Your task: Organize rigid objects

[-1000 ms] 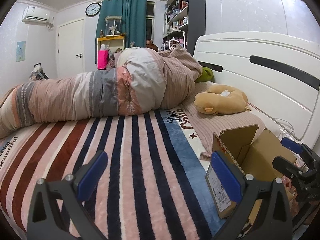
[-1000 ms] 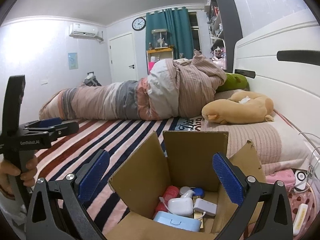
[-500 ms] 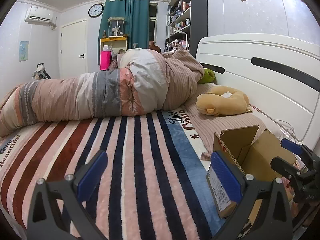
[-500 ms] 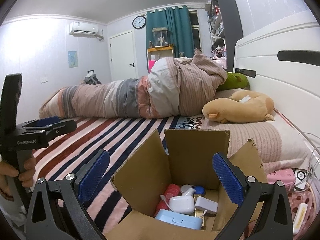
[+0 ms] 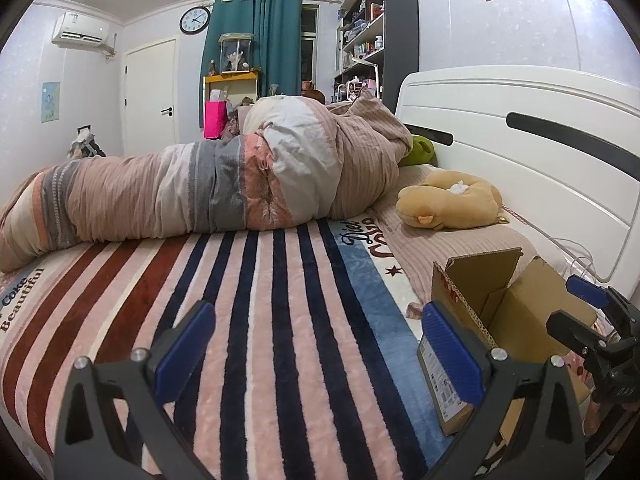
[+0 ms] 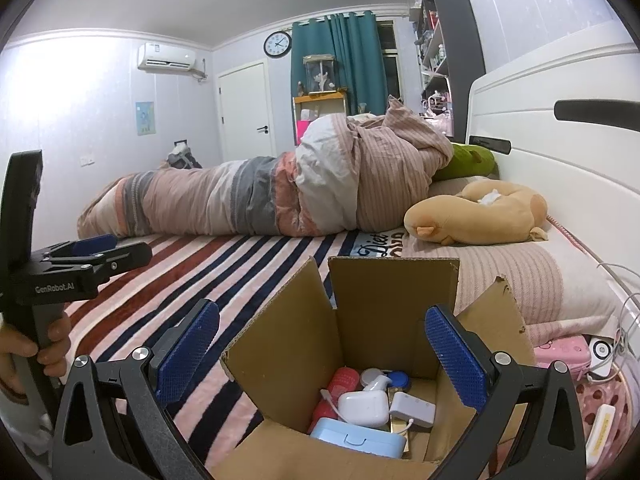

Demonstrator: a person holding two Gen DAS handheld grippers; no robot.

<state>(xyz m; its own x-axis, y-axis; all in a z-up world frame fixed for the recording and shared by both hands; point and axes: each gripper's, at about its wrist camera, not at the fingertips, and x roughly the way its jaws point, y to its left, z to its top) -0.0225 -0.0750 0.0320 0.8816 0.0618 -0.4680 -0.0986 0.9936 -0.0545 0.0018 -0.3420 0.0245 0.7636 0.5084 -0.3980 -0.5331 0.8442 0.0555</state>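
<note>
An open cardboard box (image 6: 384, 300) stands on the striped bed cover; it also shows at the right of the left wrist view (image 5: 516, 316). Inside lie a light blue case (image 6: 356, 438), a white charger (image 6: 366, 406), a white adapter (image 6: 412, 408), a red bottle (image 6: 340, 386) and small round items. My right gripper (image 6: 320, 356) is open and empty, above the box's near side. My left gripper (image 5: 316, 348) is open and empty over the stripes, left of the box; it also shows at the left of the right wrist view (image 6: 96, 252).
A rolled duvet (image 5: 224, 184) lies across the bed's far side. A tan plush toy (image 5: 452, 204) rests on the pillow by the white headboard (image 5: 520, 148). A pink case (image 6: 564, 354), a cable and a white-yellow item (image 6: 600, 424) lie right of the box.
Both views have shifted slightly, as if the grippers dropped or tilted a little. Both stay open and empty, and the box contents have not moved.
</note>
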